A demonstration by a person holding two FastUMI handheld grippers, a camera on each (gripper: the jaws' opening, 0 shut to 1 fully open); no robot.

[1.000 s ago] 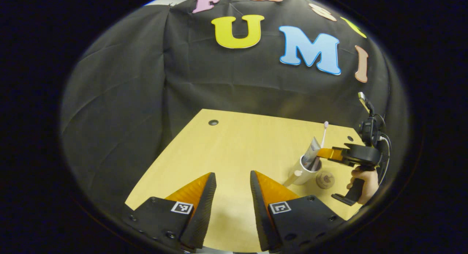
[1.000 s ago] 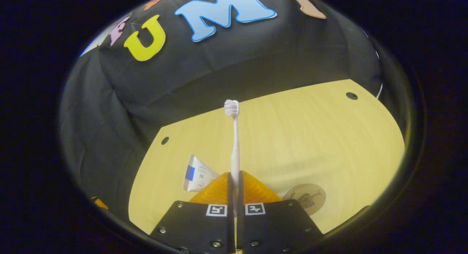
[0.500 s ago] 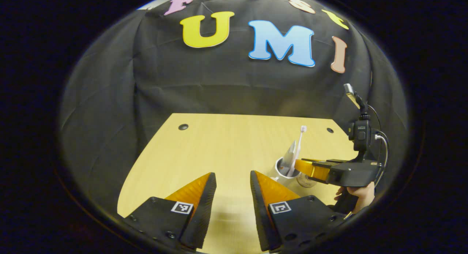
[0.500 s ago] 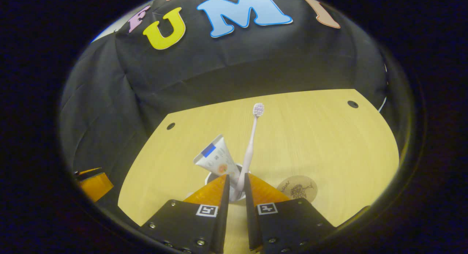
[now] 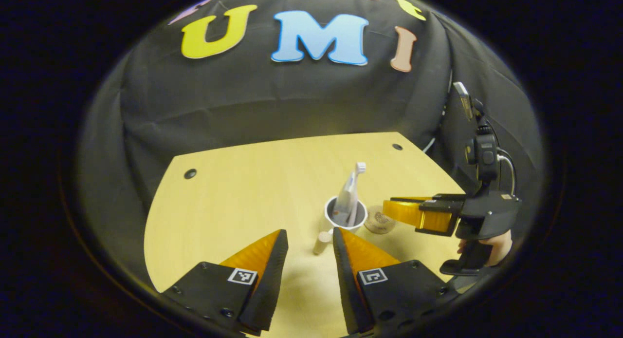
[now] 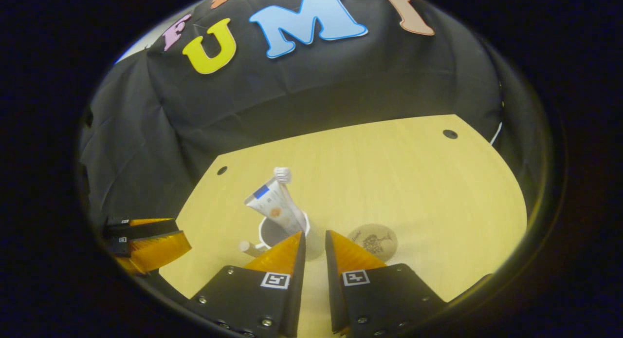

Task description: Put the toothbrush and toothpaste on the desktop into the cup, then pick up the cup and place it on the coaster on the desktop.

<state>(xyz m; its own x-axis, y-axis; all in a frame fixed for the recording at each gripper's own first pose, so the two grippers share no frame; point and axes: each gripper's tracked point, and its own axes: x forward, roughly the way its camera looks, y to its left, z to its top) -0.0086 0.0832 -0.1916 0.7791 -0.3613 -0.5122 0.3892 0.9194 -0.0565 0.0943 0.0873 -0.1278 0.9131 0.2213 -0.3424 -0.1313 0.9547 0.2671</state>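
In the left gripper view, the left gripper [image 5: 310, 238] hangs low over the desk's near edge, its two ribbed, wedge-shaped fingers spread wide with nothing between them. Just past their tips stands the cup [image 5: 345, 218], a round white mug whose stubby cylindrical handle points toward the near edge. The toothpaste [image 5: 346, 201], a flat soft tube, and the slim plastic toothbrush [image 5: 357, 188] both stand leaning inside it, bristle head uppermost. Right beside the cup, on its right, lies the coaster [image 5: 379, 220], a small round wooden disc with a dark printed figure. The right gripper [image 6: 315, 236] waits just short of the cup, jaws released and parted by a narrow gap, empty. The desk [image 5: 253, 182] is smooth pale wood with rounded far corners and small dark holes near them.
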